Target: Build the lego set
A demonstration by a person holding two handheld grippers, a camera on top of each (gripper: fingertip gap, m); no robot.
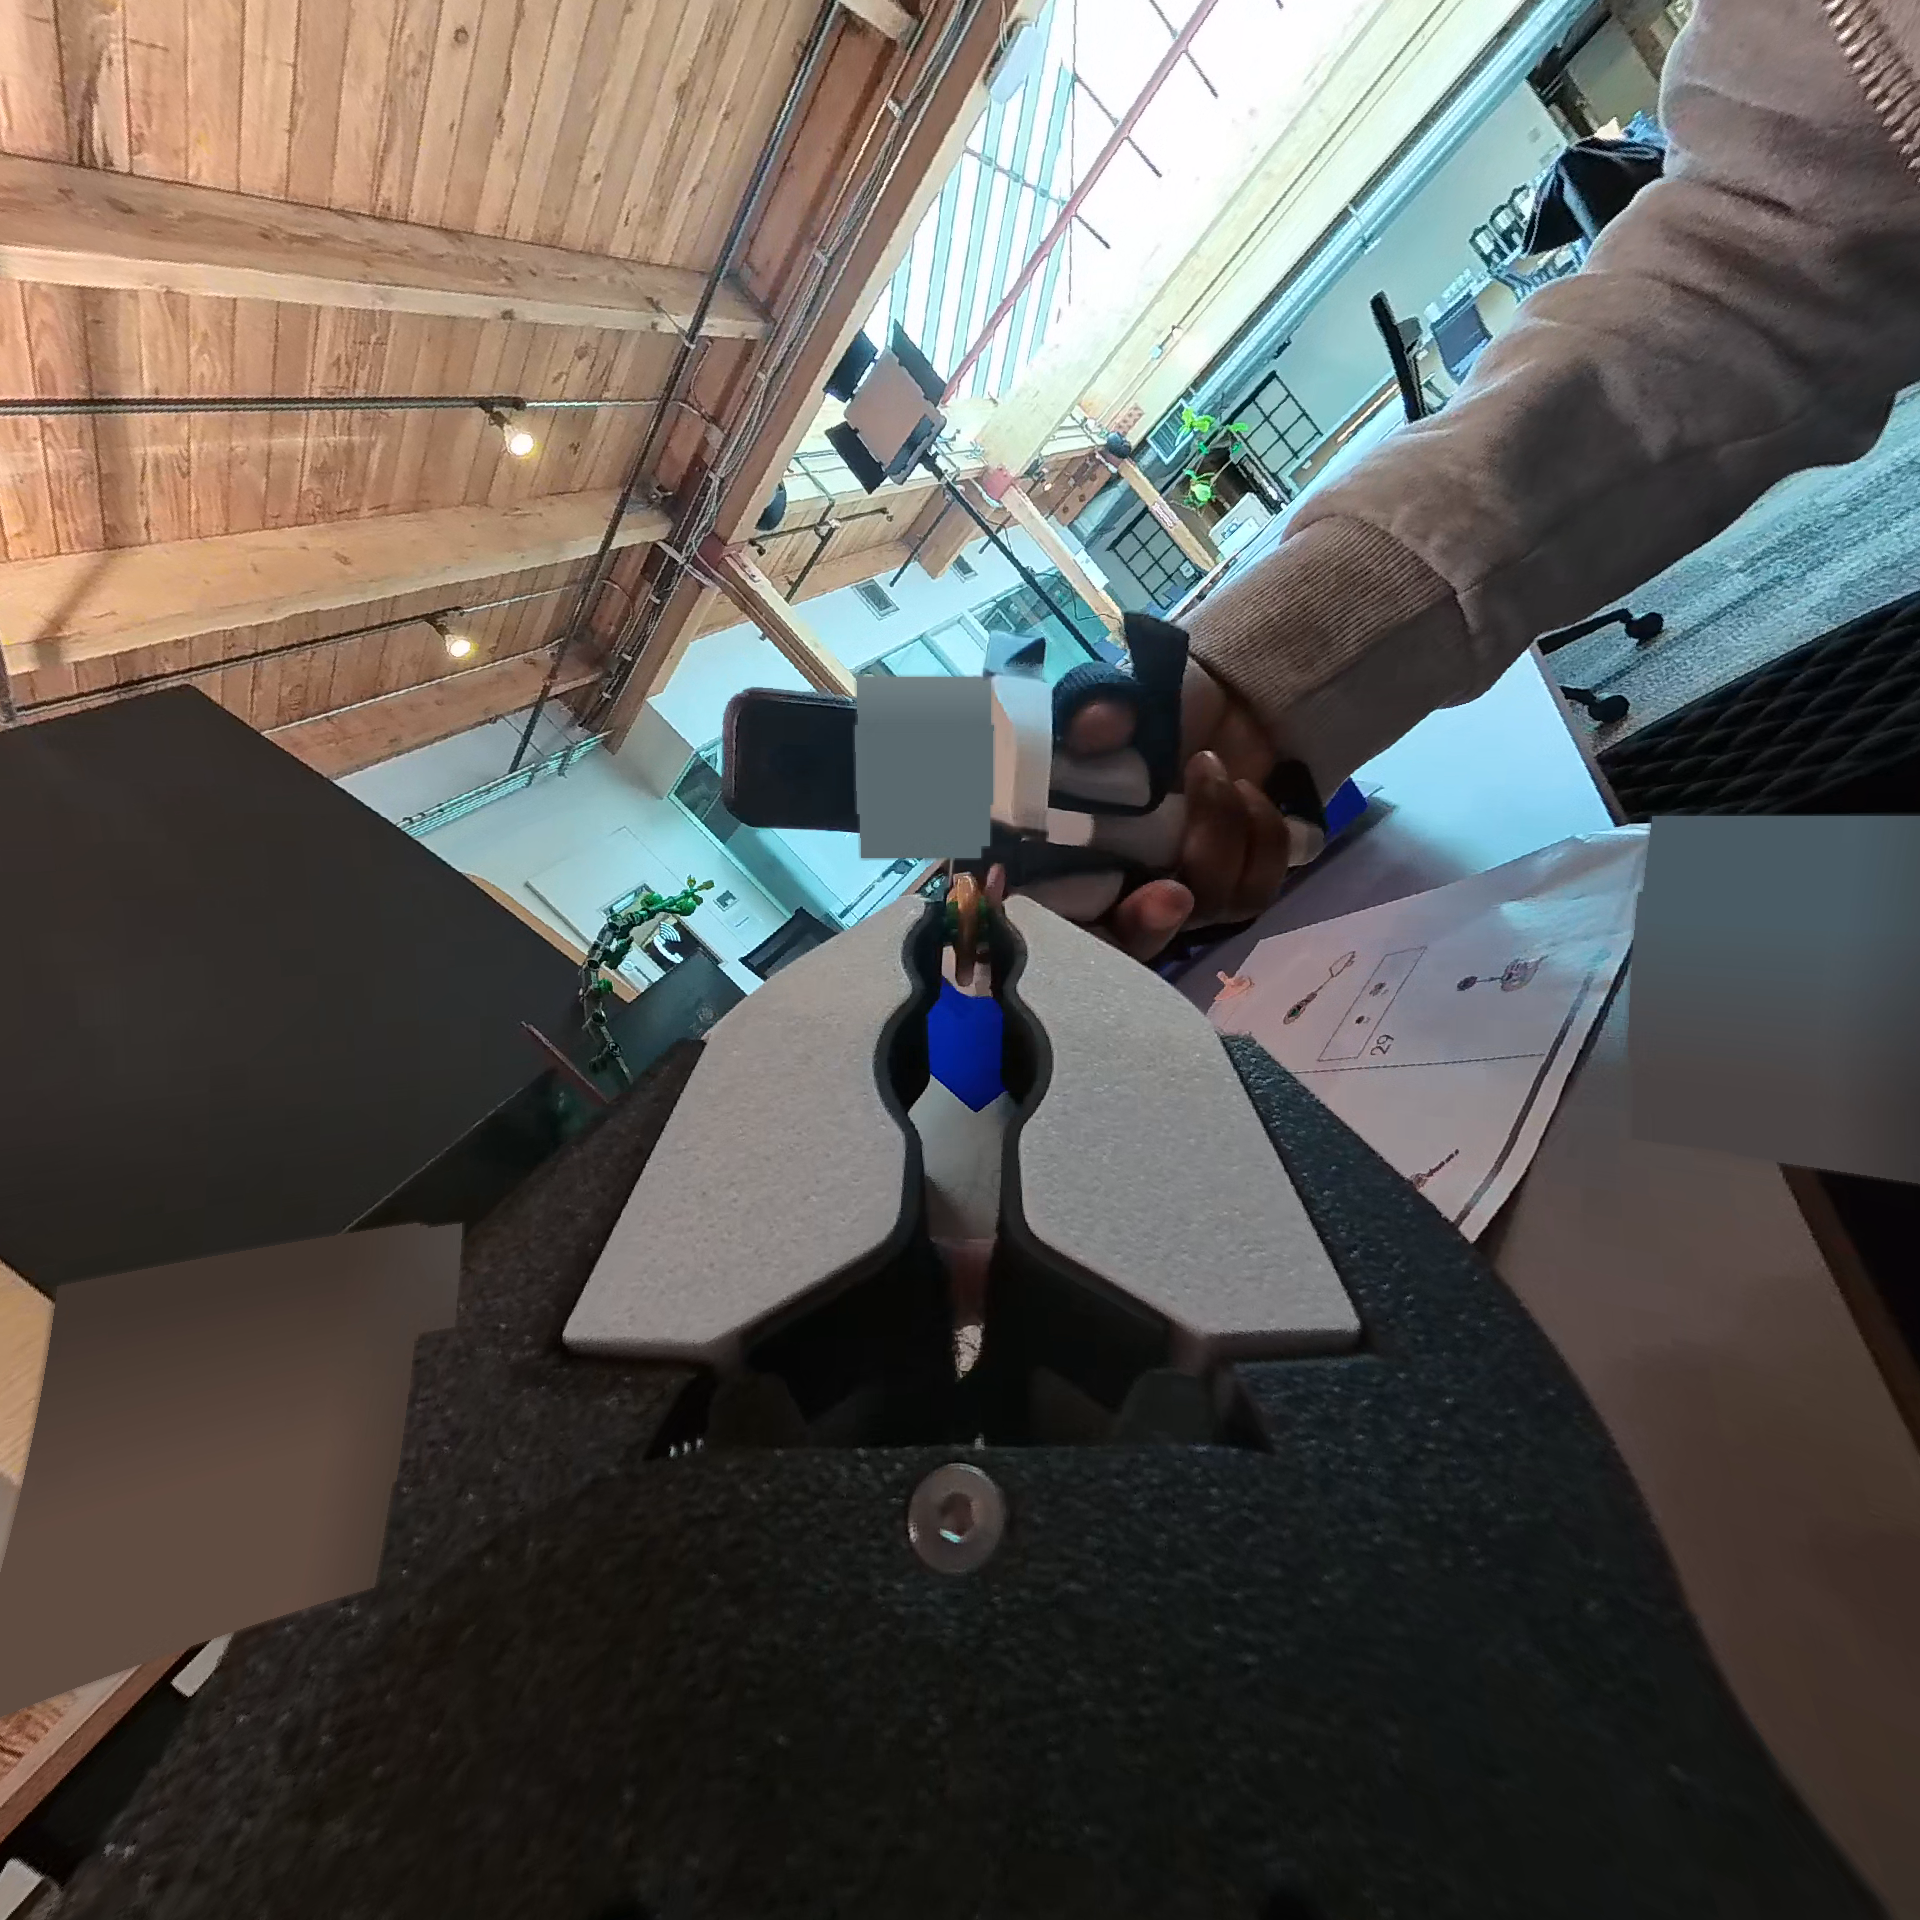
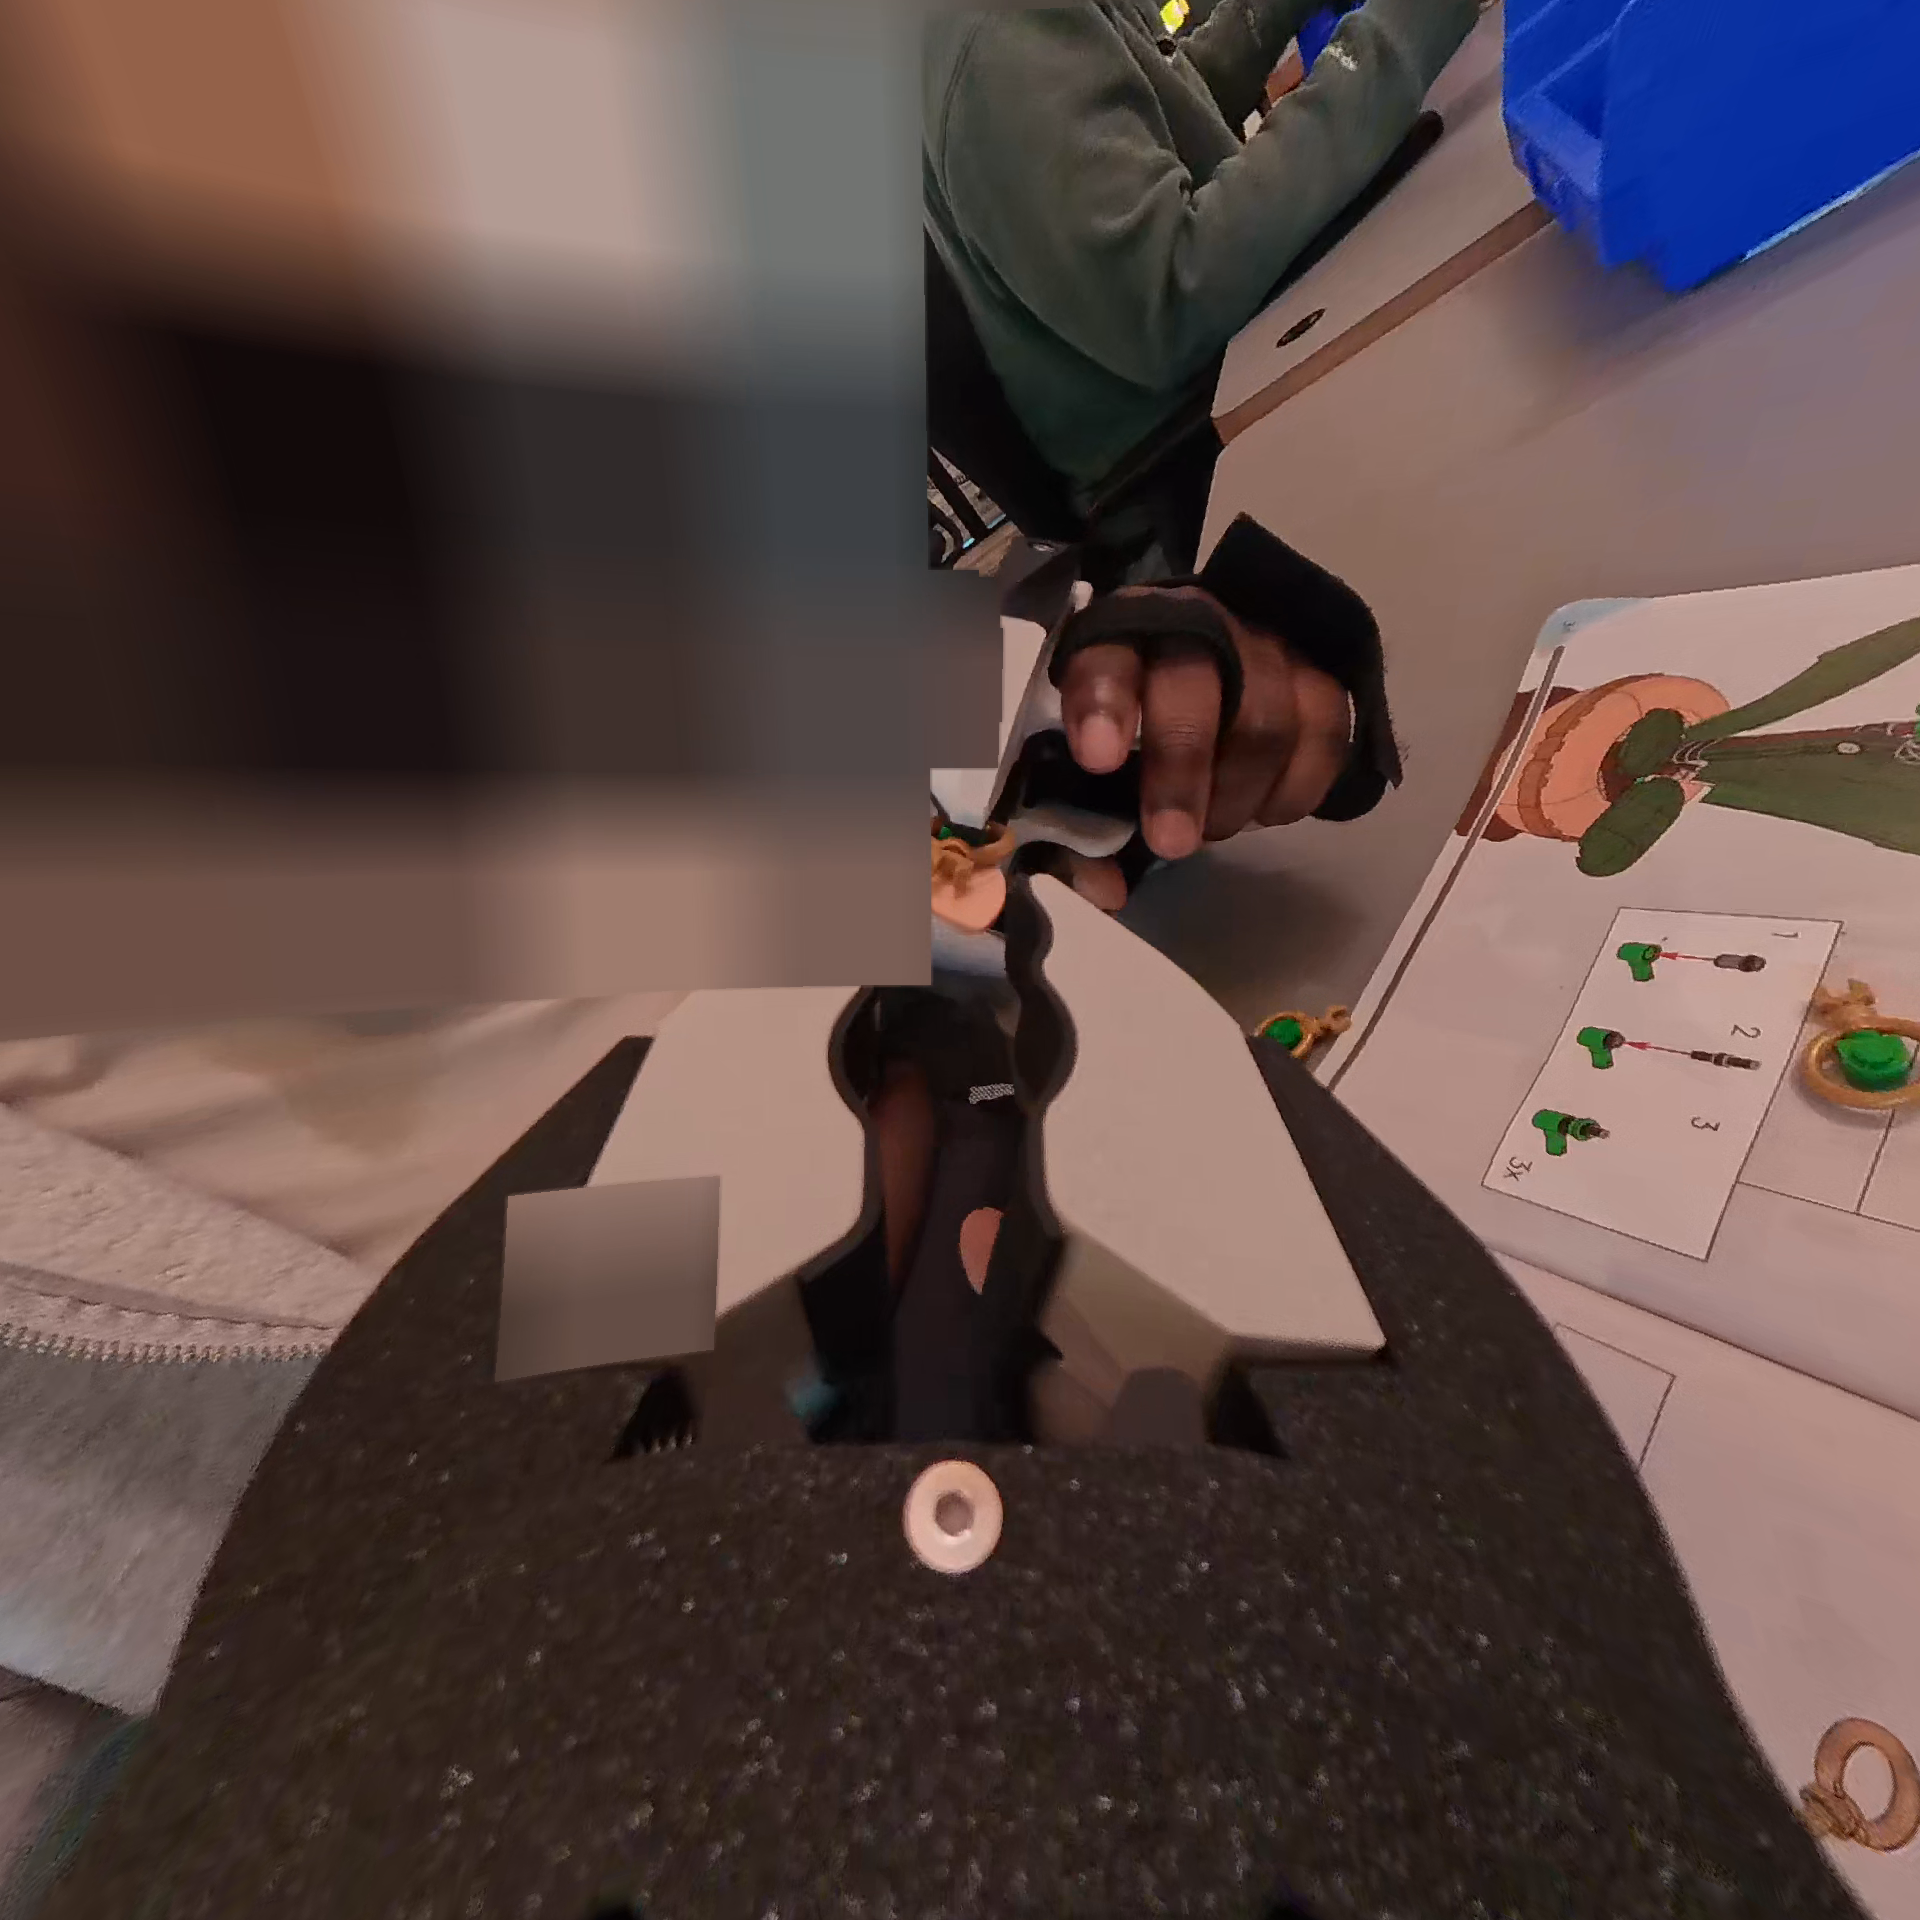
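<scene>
My left gripper (image 1: 964,914) is clenched on a small gold-and-green lego piece (image 1: 966,902) at its tips. My right gripper (image 2: 1013,904) meets it there; whether it grips, I cannot tell. The instruction booklet (image 2: 1683,1091) lies on the tabletop (image 2: 1455,499), a gold ring with green stud (image 2: 1865,1060) on it, a blue bin (image 2: 1714,125) at the far edge.

My left gripper (image 1: 964,935) points up and away from the table, its pale fingers (image 1: 790,1143) nearly together with only a thin wavy gap between them. Just past its tips my right hand (image 1: 1195,821) wraps the other handle, the beige sleeve (image 1: 1558,436) running off to the upper right. My right gripper (image 2: 1023,914) faces my left hand (image 2: 1226,727); its right finger (image 2: 1164,1143) shows, its left mostly hidden.
</scene>
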